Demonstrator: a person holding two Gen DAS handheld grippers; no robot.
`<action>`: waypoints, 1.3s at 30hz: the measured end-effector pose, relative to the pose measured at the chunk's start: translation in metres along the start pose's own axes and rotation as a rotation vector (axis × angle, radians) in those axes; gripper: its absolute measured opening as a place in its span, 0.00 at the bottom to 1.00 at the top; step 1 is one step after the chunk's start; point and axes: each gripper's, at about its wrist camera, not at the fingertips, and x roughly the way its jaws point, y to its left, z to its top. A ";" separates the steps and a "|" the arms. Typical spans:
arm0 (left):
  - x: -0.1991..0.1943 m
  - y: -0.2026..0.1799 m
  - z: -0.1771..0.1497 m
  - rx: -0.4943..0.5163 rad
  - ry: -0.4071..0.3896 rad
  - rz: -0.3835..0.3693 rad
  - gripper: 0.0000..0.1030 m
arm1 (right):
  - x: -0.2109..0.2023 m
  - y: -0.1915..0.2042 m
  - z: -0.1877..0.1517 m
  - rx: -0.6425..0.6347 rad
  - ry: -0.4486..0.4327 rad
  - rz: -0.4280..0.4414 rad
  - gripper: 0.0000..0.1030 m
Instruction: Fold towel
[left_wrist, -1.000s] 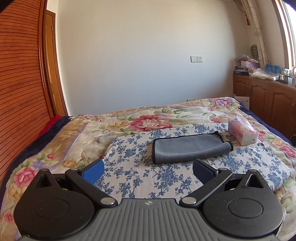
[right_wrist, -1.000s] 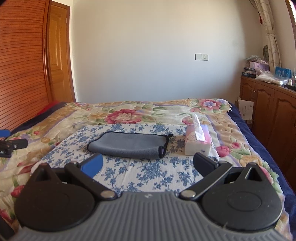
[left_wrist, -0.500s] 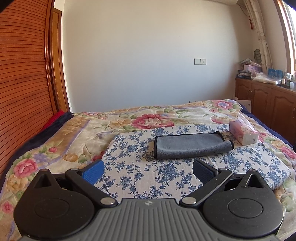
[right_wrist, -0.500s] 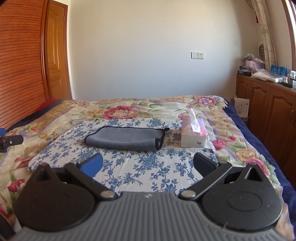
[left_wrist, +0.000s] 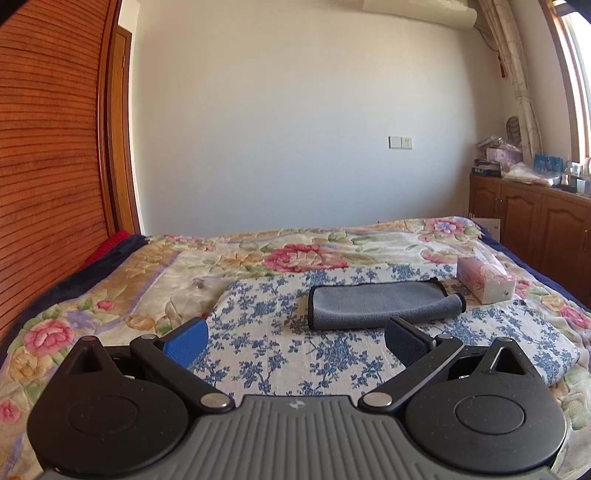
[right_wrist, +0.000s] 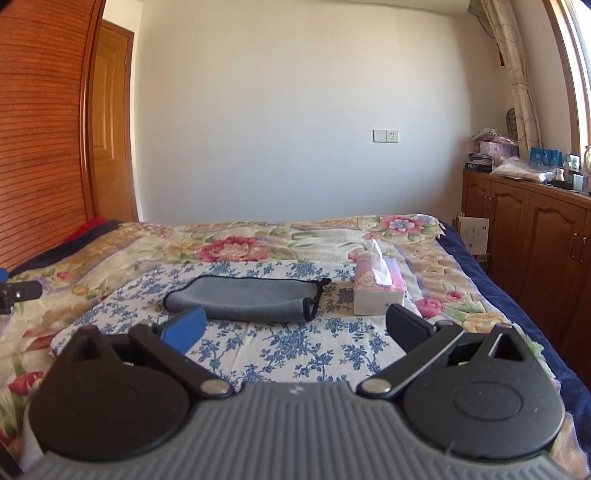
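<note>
we have drawn both claws back from the folded gray towel (left_wrist: 380, 304) on the blue-flowered cloth (left_wrist: 295, 354); left gripper (left_wrist: 295, 338) and right gripper (right_wrist: 295, 328) gape wide, empty. folding looks finished.

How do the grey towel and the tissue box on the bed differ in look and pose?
The towel is plain grey with dark edging; the tissue box is pink and white with a printed pattern. The towel lies low and soft, folded over lengthwise; the tissue box stands as a rigid block with a tissue sticking up. Both rest on the blue floral cloth, apart from both open grippers, left gripper and right gripper.
</note>
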 end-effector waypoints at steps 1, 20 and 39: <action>-0.002 -0.001 0.000 0.003 -0.012 0.003 1.00 | 0.000 -0.001 0.000 0.006 -0.002 -0.003 1.00; -0.004 -0.001 -0.003 0.011 -0.035 0.000 1.00 | -0.001 -0.001 -0.003 0.010 -0.018 -0.027 1.00; -0.005 -0.001 -0.004 0.015 -0.039 0.000 1.00 | -0.001 -0.002 -0.002 0.010 -0.016 -0.030 1.00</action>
